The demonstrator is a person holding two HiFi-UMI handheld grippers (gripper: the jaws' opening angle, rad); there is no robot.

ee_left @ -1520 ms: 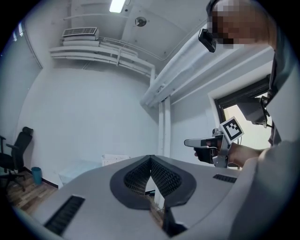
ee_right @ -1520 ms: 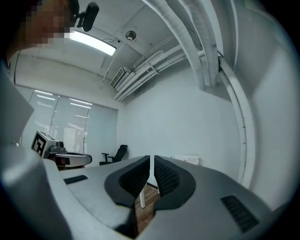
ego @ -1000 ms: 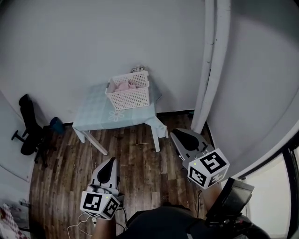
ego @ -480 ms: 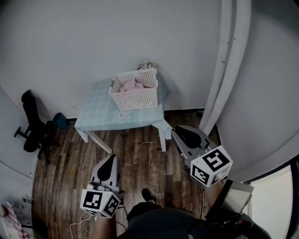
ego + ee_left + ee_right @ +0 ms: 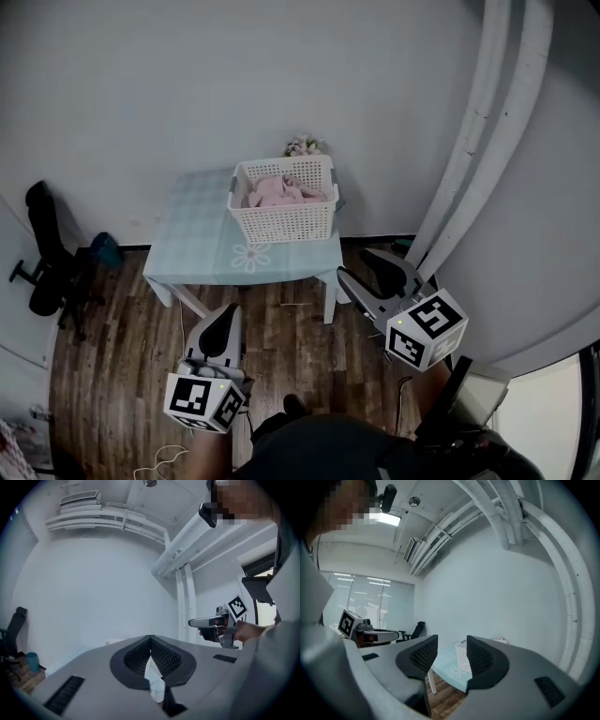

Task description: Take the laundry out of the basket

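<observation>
A white slatted laundry basket (image 5: 284,214) stands at the right end of a small pale-blue table (image 5: 202,239), with pink laundry (image 5: 279,190) heaped inside. Both grippers hover over the wooden floor in front of the table, well short of the basket. My left gripper (image 5: 229,316) is shut with nothing in it, its pads (image 5: 159,656) meeting. My right gripper (image 5: 367,269) points towards the table's right corner and its jaws are opening with nothing between them. The right gripper view shows the basket (image 5: 462,660) and table (image 5: 449,670) through the gap of that gripper (image 5: 452,651).
A black office chair (image 5: 42,258) and a blue object (image 5: 105,250) sit by the left wall. Small flowers (image 5: 306,145) stand behind the basket. White pipes (image 5: 473,169) run up the right wall. A light cable (image 5: 164,459) lies on the floor near the person's feet.
The table and basket have come nearer and lower in the head view. The right gripper's jaws have parted from shut. The left gripper stays shut.
</observation>
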